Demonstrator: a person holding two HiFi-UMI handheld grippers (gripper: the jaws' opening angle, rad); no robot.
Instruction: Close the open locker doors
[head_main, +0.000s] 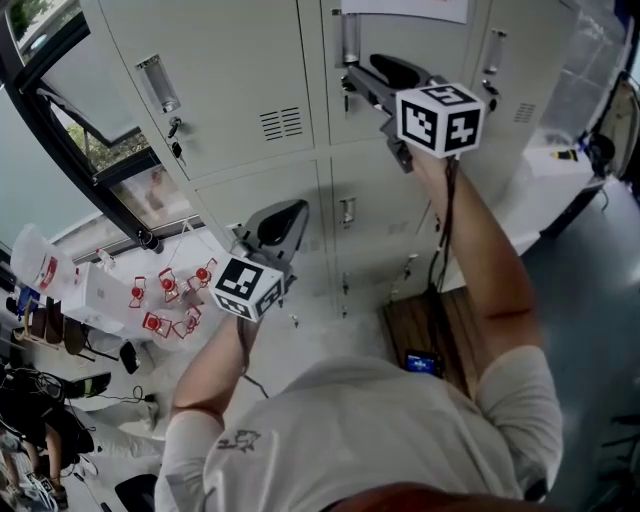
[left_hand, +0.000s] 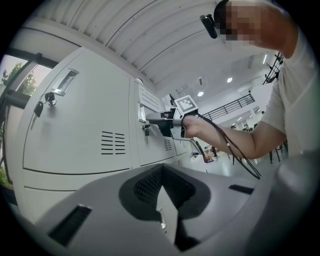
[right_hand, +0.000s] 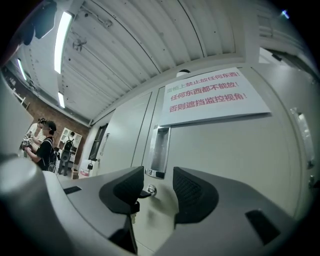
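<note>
Nearest, between the spread jaws of the right gripper (right_hand: 159, 179), a key (right_hand: 145, 193) juts from its lock toward the tool, hard by the left-hand pad and clear of the right-hand one; whether that pad touches it I cannot tell. Just beyond and above the jaws the recessed handle (right_hand: 160, 149) runs upright; the upper locker door (right_hand: 235, 155) bearing both stands tall, long axis vertical, face turned to the gripper, seemingly flush with its neighbours; a printed notice (right_hand: 215, 95) sits higher on it. The left gripper (left_hand: 163, 185), held lower, has its jaws drawn together on nothing; ahead to its left another locker door (left_hand: 70, 145) with vent slots (left_hand: 113, 143) stands upright too, keys (left_hand: 40, 106) hanging near its handle.
</note>
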